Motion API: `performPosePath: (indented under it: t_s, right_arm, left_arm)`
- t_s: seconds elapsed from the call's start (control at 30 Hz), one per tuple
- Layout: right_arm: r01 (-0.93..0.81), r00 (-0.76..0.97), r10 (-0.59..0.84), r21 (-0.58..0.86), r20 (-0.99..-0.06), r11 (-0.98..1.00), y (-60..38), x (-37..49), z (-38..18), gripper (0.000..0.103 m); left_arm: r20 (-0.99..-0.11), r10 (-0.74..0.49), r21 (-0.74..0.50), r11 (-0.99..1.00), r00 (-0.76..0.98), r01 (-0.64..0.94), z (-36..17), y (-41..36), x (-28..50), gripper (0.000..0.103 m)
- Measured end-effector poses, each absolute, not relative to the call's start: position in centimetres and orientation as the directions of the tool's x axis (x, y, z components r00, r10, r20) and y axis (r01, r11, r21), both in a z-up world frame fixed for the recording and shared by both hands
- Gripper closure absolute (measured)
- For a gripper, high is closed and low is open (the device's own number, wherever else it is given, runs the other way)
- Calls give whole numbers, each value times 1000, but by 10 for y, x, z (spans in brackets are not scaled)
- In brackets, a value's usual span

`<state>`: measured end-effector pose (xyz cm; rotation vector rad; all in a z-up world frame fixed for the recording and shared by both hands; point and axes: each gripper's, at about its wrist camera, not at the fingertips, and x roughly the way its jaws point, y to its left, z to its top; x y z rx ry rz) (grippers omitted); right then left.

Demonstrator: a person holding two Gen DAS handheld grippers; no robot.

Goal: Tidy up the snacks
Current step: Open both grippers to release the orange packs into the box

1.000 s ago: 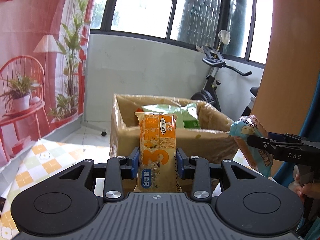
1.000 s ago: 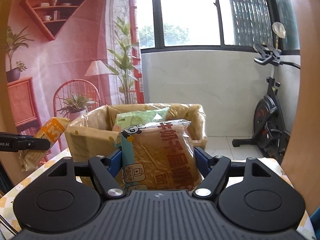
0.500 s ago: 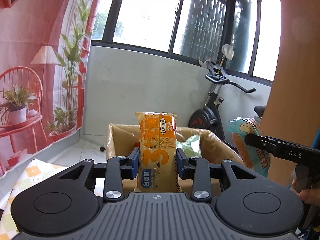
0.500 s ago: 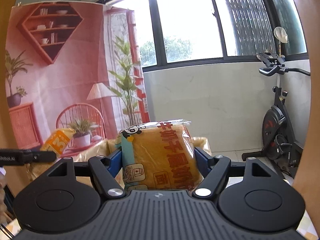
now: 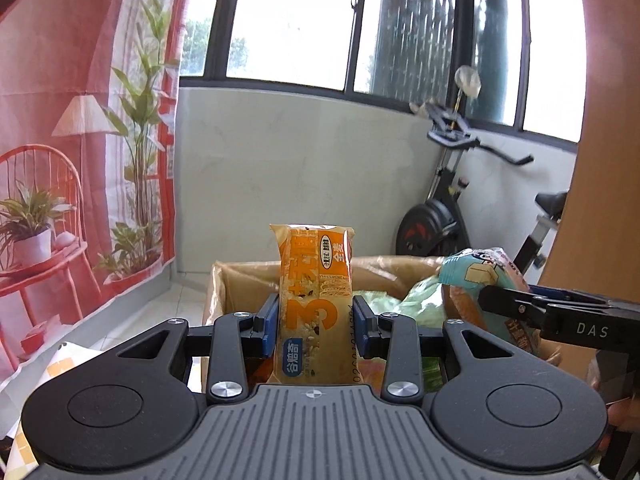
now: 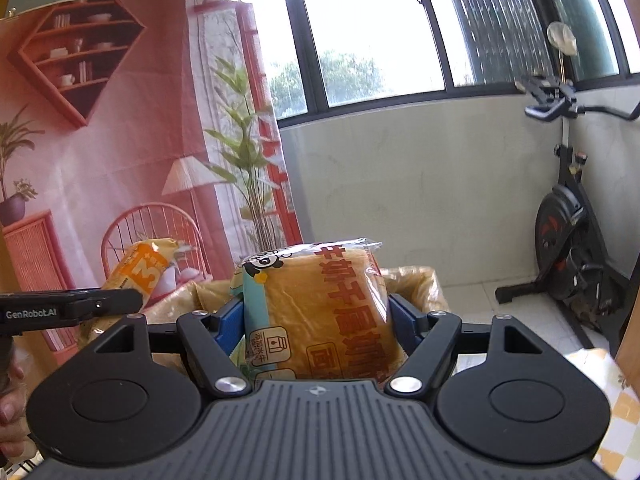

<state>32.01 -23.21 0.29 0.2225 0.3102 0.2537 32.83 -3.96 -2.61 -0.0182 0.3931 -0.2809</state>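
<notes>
My left gripper (image 5: 316, 330) is shut on an upright orange snack bar packet (image 5: 314, 300), its blue pads pressing both sides. Just beyond it stands an open cardboard box (image 5: 224, 284) lined with plastic, with green packets (image 5: 420, 300) inside. My right gripper (image 6: 316, 320) is shut on a wide bread packet (image 6: 320, 308) with a teal edge and red lettering. In the left wrist view the bread packet (image 5: 476, 280) and the right gripper's fingers (image 5: 512, 304) hang over the box's right side. In the right wrist view the orange packet (image 6: 144, 268) shows at left over the box (image 6: 416, 280).
A black exercise bike (image 5: 444, 216) stands behind the box against the pale wall. A pink printed backdrop (image 5: 60, 140) hangs at left. A checked yellow tablecloth (image 6: 616, 412) covers the table. A wooden panel (image 5: 600, 160) rises at right. A hand (image 6: 10, 400) holds the left gripper.
Both grippers have moved forward toward the box with their packets still held. The box now sits lower and closer under the packets, and more window shows above.
</notes>
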Motion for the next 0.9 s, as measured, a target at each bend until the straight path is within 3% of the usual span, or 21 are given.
performPosePath:
  t_s: [0.23, 0.4, 0.5, 0.9]
  right_arm:
    - [-190, 908, 271, 262, -320, 946, -231, 336, -13, 28]
    - [-169, 904, 232, 199, -358, 965, -222, 340, -16, 24]
    - [-148, 914, 187, 133, -359, 980, -215, 337, -13, 18]
    - [-129, 929, 181, 175, -324, 976, -226, 291, 2, 18]
  left_arm:
    - [-422, -248, -79, 968, 872, 237, -34, -32, 342, 62]
    - [-414, -235, -49, 971, 879, 236, -29, -32, 337, 38]
    - [-412, -233, -46, 971, 881, 235, -24, -31, 333, 34]
    - [-400, -232, -49, 971, 886, 232, -5, -11, 292, 29]
